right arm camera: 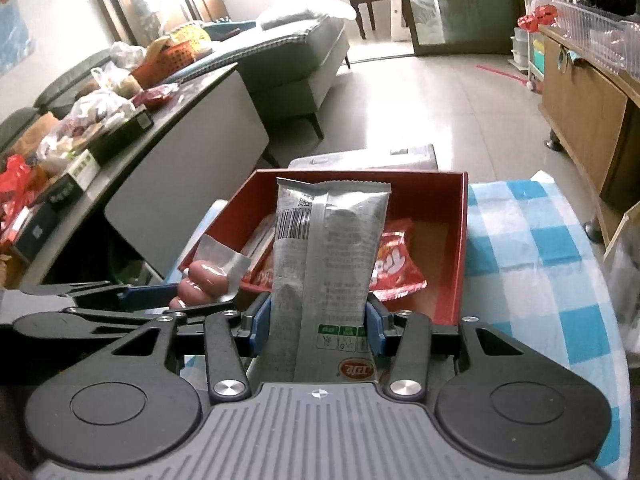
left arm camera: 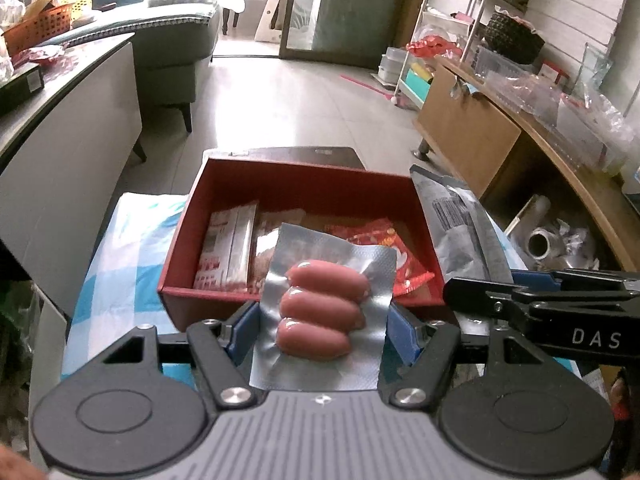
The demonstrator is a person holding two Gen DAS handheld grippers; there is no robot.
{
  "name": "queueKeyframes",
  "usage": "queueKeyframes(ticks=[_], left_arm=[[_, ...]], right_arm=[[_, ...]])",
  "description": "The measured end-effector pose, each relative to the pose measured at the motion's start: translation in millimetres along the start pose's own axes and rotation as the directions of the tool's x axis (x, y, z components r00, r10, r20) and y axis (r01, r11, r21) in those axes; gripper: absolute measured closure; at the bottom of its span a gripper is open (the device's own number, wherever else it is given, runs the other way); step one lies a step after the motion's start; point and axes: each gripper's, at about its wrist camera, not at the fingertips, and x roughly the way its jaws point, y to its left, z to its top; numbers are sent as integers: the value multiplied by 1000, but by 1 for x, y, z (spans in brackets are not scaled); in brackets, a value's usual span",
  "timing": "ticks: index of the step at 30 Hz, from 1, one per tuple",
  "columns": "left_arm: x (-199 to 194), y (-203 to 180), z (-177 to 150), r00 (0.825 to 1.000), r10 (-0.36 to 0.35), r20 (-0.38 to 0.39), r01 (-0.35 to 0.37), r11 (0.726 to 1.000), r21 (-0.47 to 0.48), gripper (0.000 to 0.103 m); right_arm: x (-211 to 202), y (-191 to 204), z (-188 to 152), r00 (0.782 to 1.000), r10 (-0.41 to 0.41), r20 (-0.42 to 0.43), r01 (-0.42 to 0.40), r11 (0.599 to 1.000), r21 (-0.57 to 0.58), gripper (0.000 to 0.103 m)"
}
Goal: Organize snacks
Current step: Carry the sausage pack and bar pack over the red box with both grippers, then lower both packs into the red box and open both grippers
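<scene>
My left gripper (left arm camera: 322,326) is shut on a silver vacuum pack of three pink sausages (left arm camera: 322,304), held at the near edge of the red box (left arm camera: 304,184). The box holds a white-and-red packet (left arm camera: 226,248) and a red snack bag (left arm camera: 384,252). My right gripper (right arm camera: 319,318) is shut on a tall silver snack pouch (right arm camera: 326,248), held upright over the near edge of the red box (right arm camera: 456,240). The sausage pack (right arm camera: 204,276) and left gripper show at the left in the right wrist view; the silver pouch (left arm camera: 456,224) shows at the right in the left wrist view.
The box stands on a blue-and-white checked cloth (right arm camera: 532,248). A grey table with piled snacks (right arm camera: 80,128) is to the left, a sofa (right arm camera: 296,52) behind it. A wooden cabinet (left arm camera: 480,132) with plastic bags stands on the right.
</scene>
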Motion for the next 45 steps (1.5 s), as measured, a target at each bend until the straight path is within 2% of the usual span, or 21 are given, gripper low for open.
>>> queueKeyframes(ticks=[12,20,45], left_arm=[[27,-1,27,999,43,30,-43,999,0,41],[50,-1,39,997,75,21,-75,997,7,41],[83,1,43,990,139,-22,-138,990,16,39]], right_arm=[[21,-13,27,1000,-25,11,25,1000,8,47],[46,-26,38,998,-53,-15,53,999,12,47],[87,-33,38,991,-84,-103,85,996,-2,46]])
